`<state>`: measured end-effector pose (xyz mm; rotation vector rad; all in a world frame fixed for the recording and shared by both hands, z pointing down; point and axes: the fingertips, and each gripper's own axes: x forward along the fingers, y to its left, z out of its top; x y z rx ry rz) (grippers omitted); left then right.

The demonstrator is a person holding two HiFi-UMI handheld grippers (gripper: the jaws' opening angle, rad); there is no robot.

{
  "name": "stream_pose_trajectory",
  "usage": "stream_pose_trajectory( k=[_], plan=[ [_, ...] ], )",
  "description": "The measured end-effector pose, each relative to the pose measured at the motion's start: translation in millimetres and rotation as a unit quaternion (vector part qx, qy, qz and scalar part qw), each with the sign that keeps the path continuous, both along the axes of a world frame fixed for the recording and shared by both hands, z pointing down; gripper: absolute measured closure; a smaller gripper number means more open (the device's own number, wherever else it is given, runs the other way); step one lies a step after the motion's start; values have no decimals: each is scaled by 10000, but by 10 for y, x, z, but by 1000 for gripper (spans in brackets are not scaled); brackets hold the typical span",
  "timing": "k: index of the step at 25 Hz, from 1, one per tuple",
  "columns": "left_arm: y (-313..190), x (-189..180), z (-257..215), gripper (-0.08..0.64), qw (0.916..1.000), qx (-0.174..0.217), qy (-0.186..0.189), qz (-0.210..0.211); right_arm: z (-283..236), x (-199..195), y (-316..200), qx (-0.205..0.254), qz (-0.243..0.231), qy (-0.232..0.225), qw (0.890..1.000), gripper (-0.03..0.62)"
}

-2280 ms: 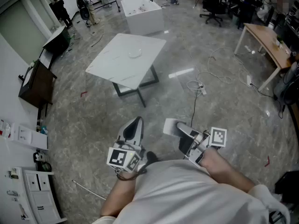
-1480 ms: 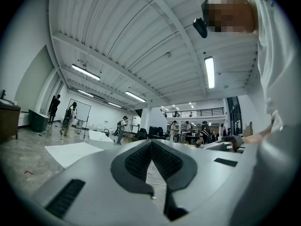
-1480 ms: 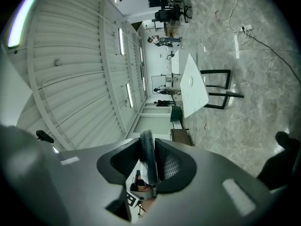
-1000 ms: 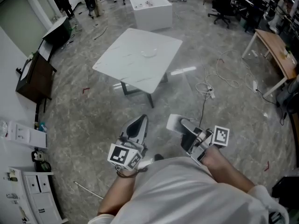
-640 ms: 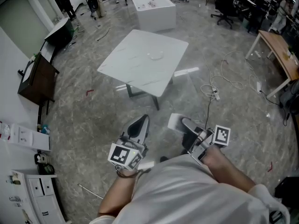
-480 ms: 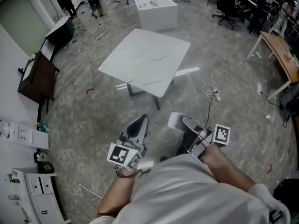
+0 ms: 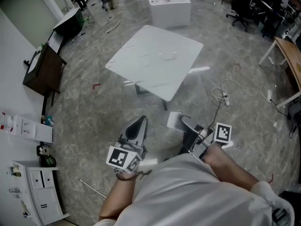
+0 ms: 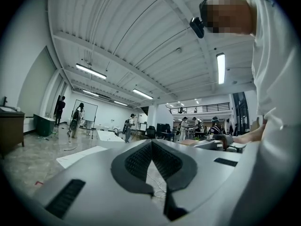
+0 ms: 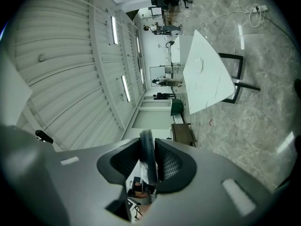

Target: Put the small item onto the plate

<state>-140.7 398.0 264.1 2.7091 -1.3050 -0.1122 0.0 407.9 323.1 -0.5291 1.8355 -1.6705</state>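
1. Left gripper (image 7: 139,122): jaws pressed together, nothing between them. Right gripper (image 7: 175,120) clamps a thin dark item (image 9: 146,160), seen edge-on, its kind unclear
2. White table (image 7: 141,67) stands well ahead, bearing a faint plate (image 7: 168,56)
3. The table looks larger and further right than a second ago

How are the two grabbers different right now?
The left gripper has its jaws shut together on nothing, while the right gripper pinches a thin, dark small item. The left gripper is held upright; the right gripper is rolled onto its side. Both carry a marker cube and point toward the white table.
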Motion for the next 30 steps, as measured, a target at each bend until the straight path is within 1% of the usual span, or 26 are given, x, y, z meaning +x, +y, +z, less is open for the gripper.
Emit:
stream_pose_trajectory(
  k=[3, 8, 12, 15, 20, 24, 30],
  plan=[
    [-265, 101, 73, 554, 10000, -52, -4, -78, 12, 114, -281, 0, -69, -40, 10000, 495],
    [-804, 423, 61, 554, 9998, 6, 14, -186, -24, 420, -838, 37, -172, -57, 9998, 495],
    [-1262, 768, 9, 554, 9996, 62, 50, -264, -98, 760, -1303, 90, -221, -76, 9997, 495],
    [-1546, 1055, 15, 554, 9995, 40, 80, -303, -137, 1037, -1569, 140, -310, -4, 9994, 495],
    [-1952, 1404, 106, 554, 9991, -99, 99, -410, -71, 1404, -1972, 37, -403, -4, 9992, 495],
    [-2176, 1655, 201, 554, 9990, -232, 36, -389, 21, 1645, -2217, -75, -394, -31, 9992, 495],
    [-2489, 1805, 248, 554, 9987, -299, 7, -425, 71, 1821, -2471, -159, -376, -140, 9991, 495]
  ],
)
